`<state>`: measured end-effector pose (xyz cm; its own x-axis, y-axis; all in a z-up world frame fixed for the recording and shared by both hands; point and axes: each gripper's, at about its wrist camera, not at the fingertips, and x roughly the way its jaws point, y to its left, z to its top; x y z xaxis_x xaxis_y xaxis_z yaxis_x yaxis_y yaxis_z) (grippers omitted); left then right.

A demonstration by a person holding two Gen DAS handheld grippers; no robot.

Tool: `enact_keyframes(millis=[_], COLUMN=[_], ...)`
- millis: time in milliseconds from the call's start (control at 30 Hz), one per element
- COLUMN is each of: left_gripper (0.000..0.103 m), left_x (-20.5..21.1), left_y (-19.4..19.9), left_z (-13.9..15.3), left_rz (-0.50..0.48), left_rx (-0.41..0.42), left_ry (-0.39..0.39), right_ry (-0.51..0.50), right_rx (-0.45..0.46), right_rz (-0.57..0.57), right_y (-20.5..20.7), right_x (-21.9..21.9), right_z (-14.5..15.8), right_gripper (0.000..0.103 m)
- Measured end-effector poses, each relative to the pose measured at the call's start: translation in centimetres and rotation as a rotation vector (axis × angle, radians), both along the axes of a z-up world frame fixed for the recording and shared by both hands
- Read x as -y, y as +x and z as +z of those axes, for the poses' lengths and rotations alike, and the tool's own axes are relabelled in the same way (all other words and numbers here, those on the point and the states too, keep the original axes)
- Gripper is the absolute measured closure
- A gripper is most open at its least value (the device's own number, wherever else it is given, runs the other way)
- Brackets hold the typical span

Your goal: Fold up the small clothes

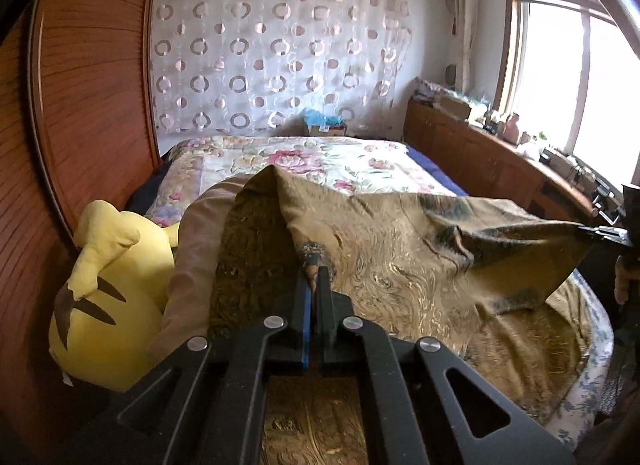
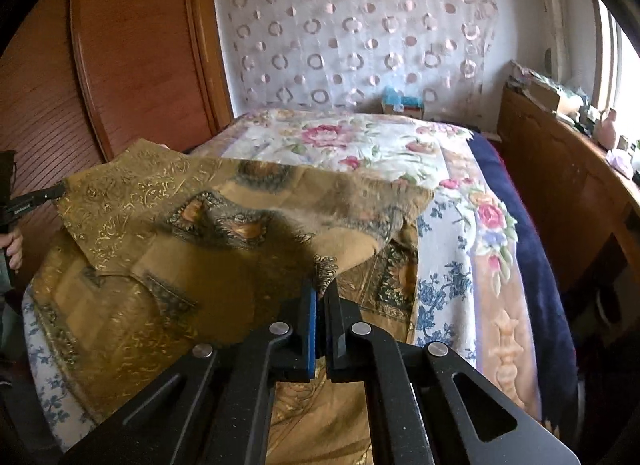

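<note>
The step in hand looks like the first fold: the brown patterned cloth (image 1: 400, 249) has its near edge lifted off the bed (image 1: 340, 161), held at two corners, while the rest lies flat on the flowered cover in the lower half of both frames. To do it well, both corners should travel together at the same height toward the far edge, keeping the lifted edge taut enough that the middle does not sag and crease, then come down so edge meets edge before letting go.

The left gripper (image 1: 316, 265) is pinched tight on one corner at the centre of its frame. The right gripper (image 2: 322, 291) is likewise clamped on the other corner, with a fringe of fabric poking out above the fingers. A yellow plush toy (image 1: 108, 297) lies at lower left, close beside the cloth.
</note>
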<state>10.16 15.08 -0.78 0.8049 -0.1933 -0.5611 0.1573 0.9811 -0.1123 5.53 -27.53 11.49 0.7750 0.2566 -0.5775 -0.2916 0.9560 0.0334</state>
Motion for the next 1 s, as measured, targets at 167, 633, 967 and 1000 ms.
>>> enact_keyframes(millis=[167,633,967,1000], left_gripper=[0.101,0.101,0.096,0.09], left_x=[-1.4,-3.8,-3.6,-3.6], left_y=[-1.2,-6.8,-6.7,-6.8], left_z=[0.1,-0.2,-3.2,-3.4], left_rz=[0.015,0.064,0.066,0.069], left_rx=[0.006,-0.008,-0.099,-0.102], left_ry=[-0.021,-0.037,0.006,0.012], right_ry=[0.027,-0.008,-0.033,-0.034], right_rx=[0.018,0.01,-0.053,-0.068], right_rz=[0.004,0.01,0.006,0.003], right_y=[-1.9,-7.1,-8.5,-8.3], right_x=[0.9,1.7,1.4,1.4], right_z=[-0.1,0.0,-1.8,-2.3], right_gripper=[0.101,0.101,0.1,0.1])
